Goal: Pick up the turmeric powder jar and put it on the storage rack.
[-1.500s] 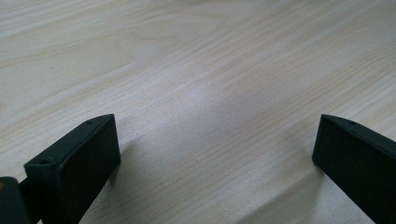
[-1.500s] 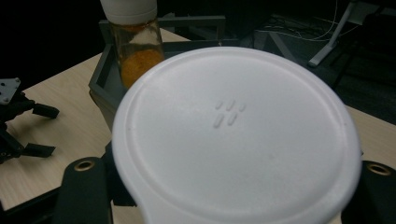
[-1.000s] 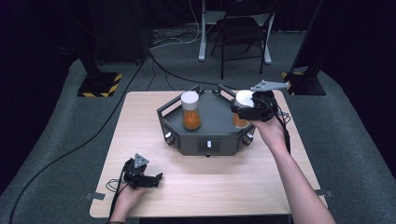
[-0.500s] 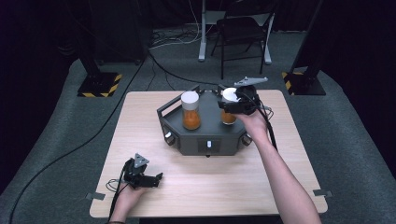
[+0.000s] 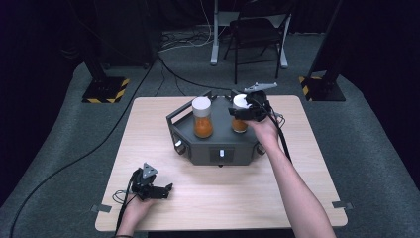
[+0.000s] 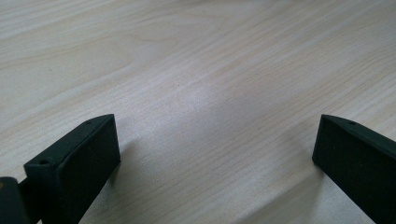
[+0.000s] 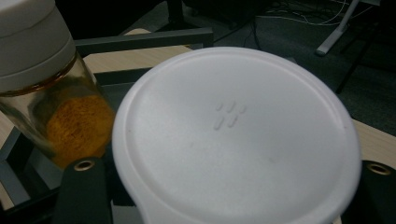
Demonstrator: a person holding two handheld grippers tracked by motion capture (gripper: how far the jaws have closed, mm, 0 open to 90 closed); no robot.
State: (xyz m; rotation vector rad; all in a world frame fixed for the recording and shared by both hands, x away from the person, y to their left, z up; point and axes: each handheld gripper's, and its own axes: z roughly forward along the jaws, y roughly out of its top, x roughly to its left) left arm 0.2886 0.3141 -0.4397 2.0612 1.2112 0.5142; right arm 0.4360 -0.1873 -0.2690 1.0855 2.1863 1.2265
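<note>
A dark grey six-sided stand (image 5: 198,151) sits at the middle back of the wooden table (image 5: 218,198). On its left side stands a glass jar (image 5: 202,119) of orange powder with a white lid, also seen in the right gripper view (image 7: 60,107). My right gripper (image 5: 241,112) is shut on a second jar (image 5: 239,125) of the same kind at the stand's right side. That jar's white lid (image 7: 233,135) sits between the black jaws of my right gripper (image 7: 231,167). Whether the jar rests on the stand I cannot tell. My left gripper (image 5: 167,189) lies open on the table (image 6: 201,70) at the front left, with bare wood between its jaws (image 6: 215,158).
Cables trail from both grippers over the table. Tape tabs (image 5: 100,208) mark the table's front corners. Behind the table, a folding chair (image 5: 257,34) and dark stand bases with striped edges (image 5: 106,89) stand on the grey floor.
My right gripper has carried its jar leftward and slightly down, from the stand's right edge to over its right side. The left gripper has stayed put.
</note>
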